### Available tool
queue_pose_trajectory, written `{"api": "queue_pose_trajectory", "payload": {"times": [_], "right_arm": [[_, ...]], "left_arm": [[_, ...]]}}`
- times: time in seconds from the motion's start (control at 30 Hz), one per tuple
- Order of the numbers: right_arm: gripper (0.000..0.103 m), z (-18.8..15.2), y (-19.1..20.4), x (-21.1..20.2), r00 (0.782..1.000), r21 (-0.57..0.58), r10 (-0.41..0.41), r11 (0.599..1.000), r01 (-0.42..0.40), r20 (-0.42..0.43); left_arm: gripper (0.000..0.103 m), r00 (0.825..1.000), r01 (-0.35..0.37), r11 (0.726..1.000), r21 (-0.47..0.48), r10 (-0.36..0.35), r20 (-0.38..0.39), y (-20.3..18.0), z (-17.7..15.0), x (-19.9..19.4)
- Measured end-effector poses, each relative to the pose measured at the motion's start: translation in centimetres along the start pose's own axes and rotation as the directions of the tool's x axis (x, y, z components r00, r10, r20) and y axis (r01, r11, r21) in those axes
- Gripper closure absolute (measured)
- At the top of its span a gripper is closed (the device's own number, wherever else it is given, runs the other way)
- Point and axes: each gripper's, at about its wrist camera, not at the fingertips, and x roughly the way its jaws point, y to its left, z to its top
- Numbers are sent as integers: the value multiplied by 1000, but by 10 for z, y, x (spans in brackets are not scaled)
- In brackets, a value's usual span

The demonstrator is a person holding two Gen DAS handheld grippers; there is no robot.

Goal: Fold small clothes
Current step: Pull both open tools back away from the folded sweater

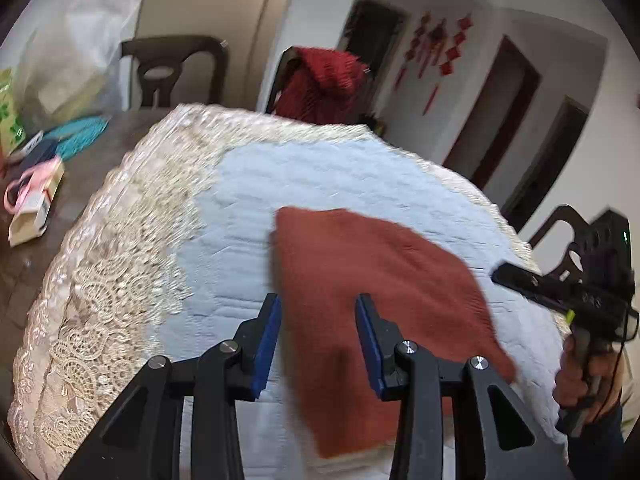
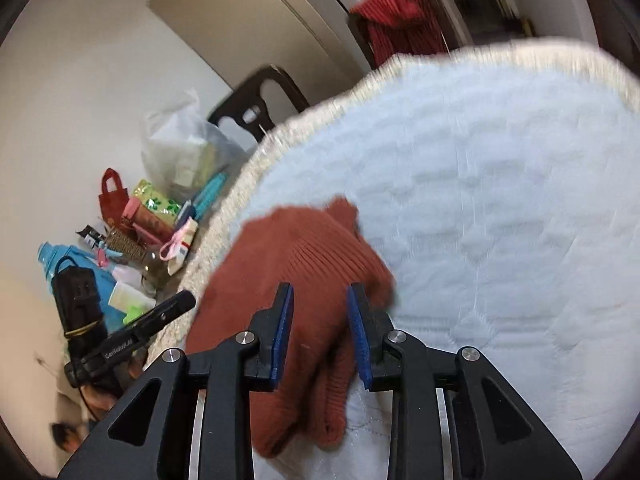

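A rust-red ribbed knit garment (image 1: 372, 280) lies flat on the quilted white, lace-edged cloth (image 1: 132, 264) covering the worktop, just beyond both grippers' blue-padded fingers (image 1: 268, 344), which stand apart, clamping nothing. Dark wooden chairs (image 1: 176, 68) stand behind.

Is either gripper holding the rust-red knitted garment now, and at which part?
Neither holds it. The rust-red knitted garment lies on the quilted pad; left gripper and right gripper stand open over it.
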Motion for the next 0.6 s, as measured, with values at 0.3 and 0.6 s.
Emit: {"api": "queue_pose_trajectory", "payload": {"times": [0.3, 0.6], "right_arm": [[78, 15, -8, 65, 984, -67, -122, 991, 114, -130], [78, -36, 47, -1, 992, -244, -89, 968, 65, -91]], "left_arm": [[62, 998, -37, 998, 43, 39, -55, -15, 3, 31], [62, 996, -91, 995, 33, 91, -24, -26, -37, -13]]}}
